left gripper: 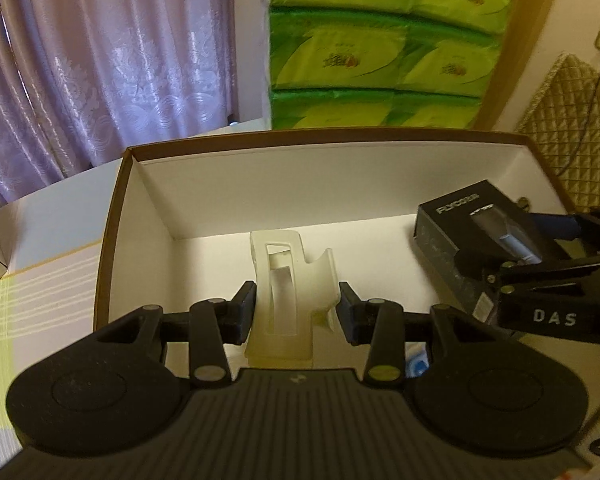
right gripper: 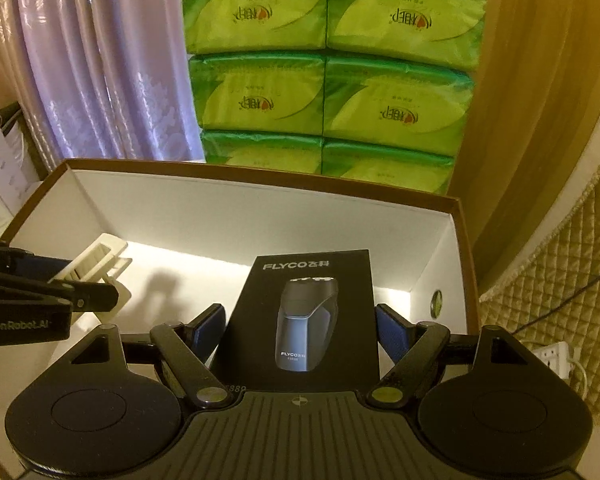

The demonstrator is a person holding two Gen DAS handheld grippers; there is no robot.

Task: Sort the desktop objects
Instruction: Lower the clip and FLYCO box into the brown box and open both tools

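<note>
Over the open white cardboard box with brown outer walls (left gripper: 116, 216), both claws are reaching in side by side. The left claw (left gripper: 298, 312) is holding a cream-white plastic bracket with a slotted cut-out (left gripper: 284, 280); its blue-faced pad (left gripper: 244, 308) is pressing the bracket's left side, while the other pad is sitting at the right side, where contact is hard to judge. The bracket is standing roughly upright above the box's white floor, near the middle of the box as the left wrist view shows it.

To its right, the right claw (right gripper: 300, 332) is gripping a flat black carton printed with a grey shaver and the word FLYCO (right gripper: 306, 312). Its blue pads (right gripper: 208, 328) are sitting against the carton's two long edges, with the jaws spread about as far as the carton is wide. The carton is tilting up toward the box's back wall, in the box's right part; whether its far end is touching the floor cannot be told.

Behind the box, a stack of green plastic-wrapped tissue packs (right gripper: 324, 76) is rising against a pale lilac patterned curtain (left gripper: 92, 72). A quilted gold cloth (right gripper: 572, 280) is hanging at the right, and the pale striped surface (left gripper: 48, 280) is showing left of the box.
</note>
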